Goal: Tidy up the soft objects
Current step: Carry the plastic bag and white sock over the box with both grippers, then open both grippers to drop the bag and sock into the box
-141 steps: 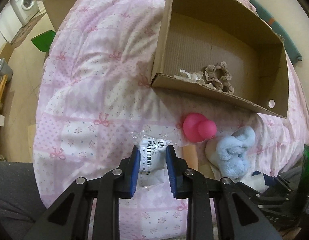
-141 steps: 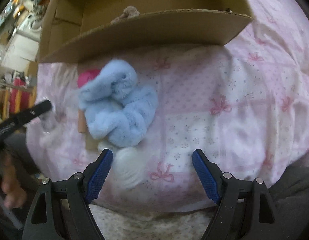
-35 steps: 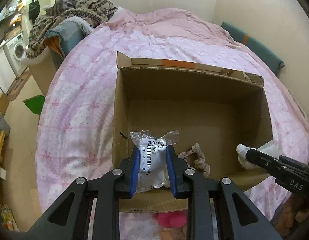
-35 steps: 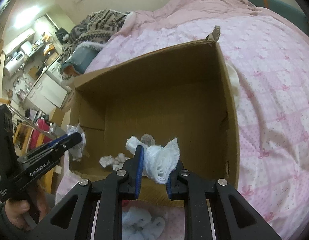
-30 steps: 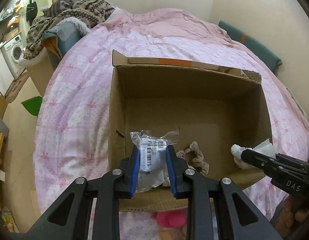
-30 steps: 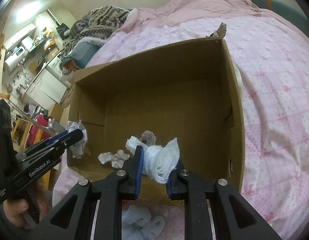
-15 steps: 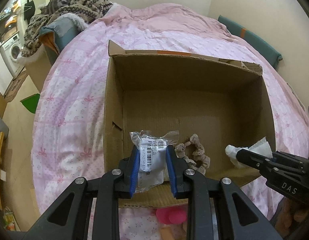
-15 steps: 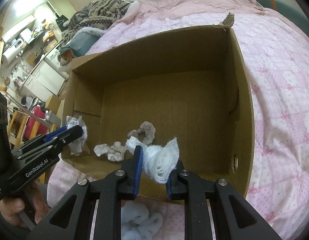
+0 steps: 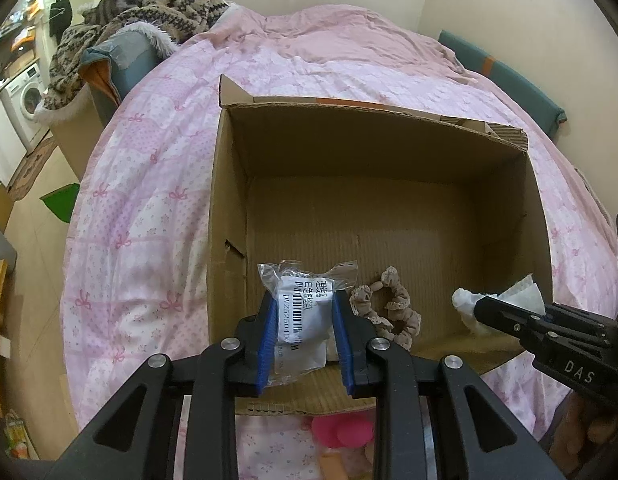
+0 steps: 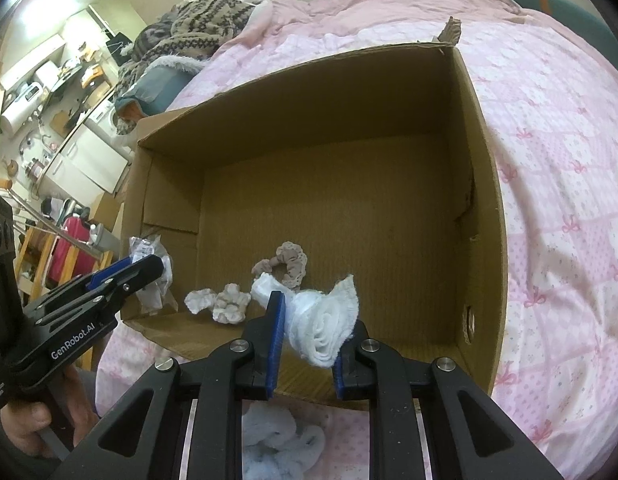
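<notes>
My left gripper [image 9: 303, 320] is shut on a clear plastic packet with a barcode label [image 9: 305, 308], held over the near left corner of the open cardboard box [image 9: 229, 184]. My right gripper [image 10: 309, 330] is shut on a rolled white cloth [image 10: 323, 330], held over the box's near wall [image 10: 293, 380]. Inside the box lie a beige lace scrunchie [image 9: 393, 308] [image 10: 287, 264] and a white scrunchie [image 10: 223, 300]. The right gripper and its cloth [image 9: 497, 304] show in the left wrist view; the left gripper with its packet [image 10: 149, 276] shows in the right wrist view.
The box stands on a pink patterned quilt [image 9: 141, 200]. A pink round toy [image 9: 341, 432] and a pale blue fluffy item [image 10: 281, 444] lie on the quilt in front of the box. A patterned blanket pile [image 9: 149, 4] lies at the bed's far left.
Both grippers lifted their items from the quilt and carried them over the box. In the last second both moved slightly forward and lower over the box's near side.
</notes>
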Motion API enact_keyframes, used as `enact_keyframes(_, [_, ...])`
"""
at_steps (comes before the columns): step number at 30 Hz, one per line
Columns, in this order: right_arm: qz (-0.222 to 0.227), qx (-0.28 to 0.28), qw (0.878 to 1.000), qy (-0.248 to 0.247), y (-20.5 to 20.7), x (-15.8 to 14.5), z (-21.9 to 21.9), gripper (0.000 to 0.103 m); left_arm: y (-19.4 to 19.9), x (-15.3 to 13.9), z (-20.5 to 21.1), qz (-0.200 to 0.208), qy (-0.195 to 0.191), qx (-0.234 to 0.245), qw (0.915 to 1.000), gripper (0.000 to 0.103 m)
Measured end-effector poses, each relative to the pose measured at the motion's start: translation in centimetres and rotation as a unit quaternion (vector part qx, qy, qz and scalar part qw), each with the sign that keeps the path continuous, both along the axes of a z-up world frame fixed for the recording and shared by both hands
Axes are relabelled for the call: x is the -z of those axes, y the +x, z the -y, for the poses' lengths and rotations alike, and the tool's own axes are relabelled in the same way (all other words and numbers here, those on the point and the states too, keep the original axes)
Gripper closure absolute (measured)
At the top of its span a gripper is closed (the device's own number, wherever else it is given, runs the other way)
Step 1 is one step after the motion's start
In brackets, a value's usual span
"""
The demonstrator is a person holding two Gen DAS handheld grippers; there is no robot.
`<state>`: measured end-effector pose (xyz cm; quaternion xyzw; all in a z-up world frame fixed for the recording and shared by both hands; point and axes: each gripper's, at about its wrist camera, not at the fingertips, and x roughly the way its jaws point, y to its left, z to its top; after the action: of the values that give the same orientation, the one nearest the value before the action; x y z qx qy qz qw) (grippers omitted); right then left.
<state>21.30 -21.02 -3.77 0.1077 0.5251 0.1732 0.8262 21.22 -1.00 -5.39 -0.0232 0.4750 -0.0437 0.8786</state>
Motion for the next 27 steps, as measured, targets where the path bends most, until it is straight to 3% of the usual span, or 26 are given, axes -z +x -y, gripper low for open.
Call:
enact_keyframes(22, [0.015, 0.001, 1.000, 0.004, 0.03, -0.54, 0.11, 0.078, -0.25, -0.52, 0.45, 0.008, 0.010, 0.004, 0.9999, 0.076])
enact_keyframes(25, [0.020, 0.004, 1.000, 0.008, -0.03, -0.70, 0.23, 0.066, -0.24, -0.58, 0.53, 0.008, 0.012, 0.004, 0.9999, 0.076])
enact_keyframes(27, [0.026, 0.007, 1.000, 0.011, -0.14, -0.92, 0.36, 0.041, -0.26, -0.67, 0.56, 0.010, 0.013, 0.005, 0.9998, 0.076])
